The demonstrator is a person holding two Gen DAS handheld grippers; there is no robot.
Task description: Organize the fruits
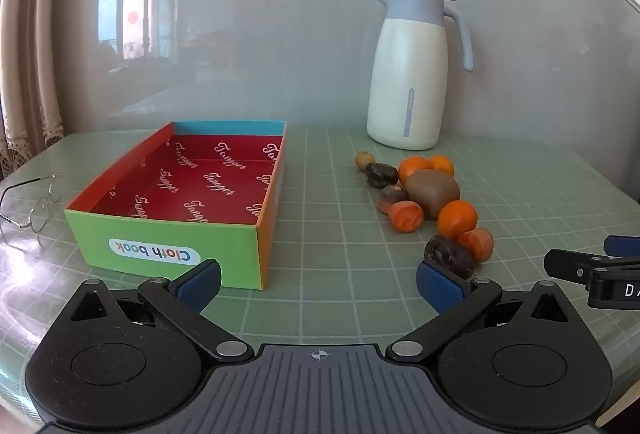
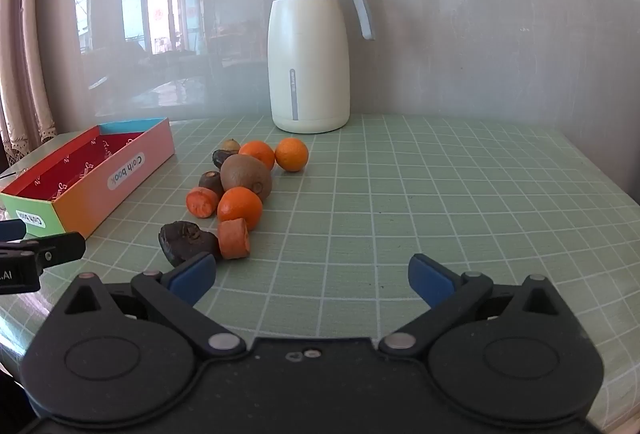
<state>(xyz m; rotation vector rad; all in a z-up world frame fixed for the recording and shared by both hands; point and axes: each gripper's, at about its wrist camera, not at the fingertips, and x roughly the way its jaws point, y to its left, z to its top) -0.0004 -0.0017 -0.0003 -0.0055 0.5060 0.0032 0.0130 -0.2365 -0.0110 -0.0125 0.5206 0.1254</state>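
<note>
Looking from the left tool (image 1: 318,284), jaws wide apart with nothing in them, the box (image 1: 176,234) sits just ahead-left and the fruit pile (image 1: 430,193) ahead-right on the surface (image 1: 340,254). From the right tool (image 2: 312,280), also spread and empty, the pile is just ahead-left. Nothing's sorted yet, I'd say; next means closing on the nearest dark piece (image 2: 184,236).

At nine o'clock the glasses (image 1: 38,203) run off the left wrist view's edge; the box (image 2: 116,169) is cut there in the right wrist view.
</note>
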